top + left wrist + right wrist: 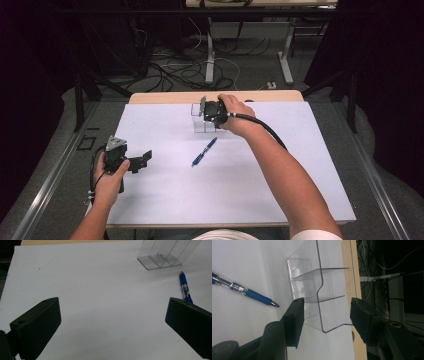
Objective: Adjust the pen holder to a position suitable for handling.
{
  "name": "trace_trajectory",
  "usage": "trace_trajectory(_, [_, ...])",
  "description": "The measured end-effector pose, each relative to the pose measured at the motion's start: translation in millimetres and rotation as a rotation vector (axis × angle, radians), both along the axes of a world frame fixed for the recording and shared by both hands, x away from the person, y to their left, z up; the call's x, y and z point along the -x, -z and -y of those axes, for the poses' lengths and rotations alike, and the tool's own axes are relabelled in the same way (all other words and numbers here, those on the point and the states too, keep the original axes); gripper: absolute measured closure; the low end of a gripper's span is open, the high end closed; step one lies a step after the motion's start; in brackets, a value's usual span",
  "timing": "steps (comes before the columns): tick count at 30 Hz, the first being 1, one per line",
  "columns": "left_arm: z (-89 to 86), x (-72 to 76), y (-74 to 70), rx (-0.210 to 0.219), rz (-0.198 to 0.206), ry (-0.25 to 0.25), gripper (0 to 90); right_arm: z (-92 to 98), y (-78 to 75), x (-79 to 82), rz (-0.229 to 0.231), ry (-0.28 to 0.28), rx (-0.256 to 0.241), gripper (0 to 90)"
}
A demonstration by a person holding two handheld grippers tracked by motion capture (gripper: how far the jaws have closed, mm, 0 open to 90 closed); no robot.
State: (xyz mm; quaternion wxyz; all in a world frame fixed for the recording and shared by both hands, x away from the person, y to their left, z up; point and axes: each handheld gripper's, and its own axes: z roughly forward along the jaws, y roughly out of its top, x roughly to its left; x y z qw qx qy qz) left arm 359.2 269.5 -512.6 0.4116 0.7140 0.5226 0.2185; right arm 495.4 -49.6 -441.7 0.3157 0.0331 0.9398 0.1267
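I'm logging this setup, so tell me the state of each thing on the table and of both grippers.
Clear plastic holder: upright, empty, between the open jaws of the right gripper.
Blue pen: lying flat on the white sheet, untouched.
Left gripper: open, holding nothing.
Right gripper: open, not yet clamped.

Left gripper [142, 159]: black body, grey three-cornered plate on top, black cable trailing from rear. Right gripper [204, 113]: black body, grey plate on top, thick black ribbed cable running back along forearm. Fingers [37, 327]: matte black, blocky, flat-faced, small round holes in upper face. Brass-coloured ring visible at base of one finger in right gripper view. Forearms bare; white short sleeve at right upper arm.
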Motion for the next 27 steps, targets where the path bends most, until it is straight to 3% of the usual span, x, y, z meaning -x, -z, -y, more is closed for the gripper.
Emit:
trace_trajectory(7, [-0.3, -0.3, 0.7, 0.001, -0.006, 0.001, 0.1, -6.3, 7.3, -3.9, -0.001, -0.015, 0.015, 43.5])
trace_trajectory(8, [-0.3, -0.3, 0.9, 0.001, -0.006, 0.001, 0.1, -7.0, 9.8, -5.1, -0.001, -0.032, -0.003, 43.6])
trace_trajectory(10, [-0.6, -0.2, 1.0, 0.002, -0.006, 0.002, 0.1, -8.9, 11.0, -5.7, -0.002, -0.032, 0.015, 43.8])
trace_trajectory(13, [-1.2, 0.0, 0.7, 0.004, -0.005, 0.001, 0.1, -11.2, 15.6, -8.3, -0.017, -0.041, -0.011, 44.2])
trace_trajectory(20, [-0.6, 0.4, 1.5, 0.007, -0.007, 0.004, 0.1, -16.8, 22.1, -12.8, -0.034, -0.034, 0.002, 43.9])
trace_trajectory(25, [-1.0, 0.8, 1.4, 0.011, -0.005, 0.002, 0.1, -19.7, 28.1, -16.2, -0.045, -0.044, -0.026, 41.8])
trace_trajectory(27, [-1.4, 0.8, 1.5, 0.011, -0.005, 0.002, 0.1, -20.3, 28.7, -16.4, -0.059, -0.039, -0.004, 41.4])
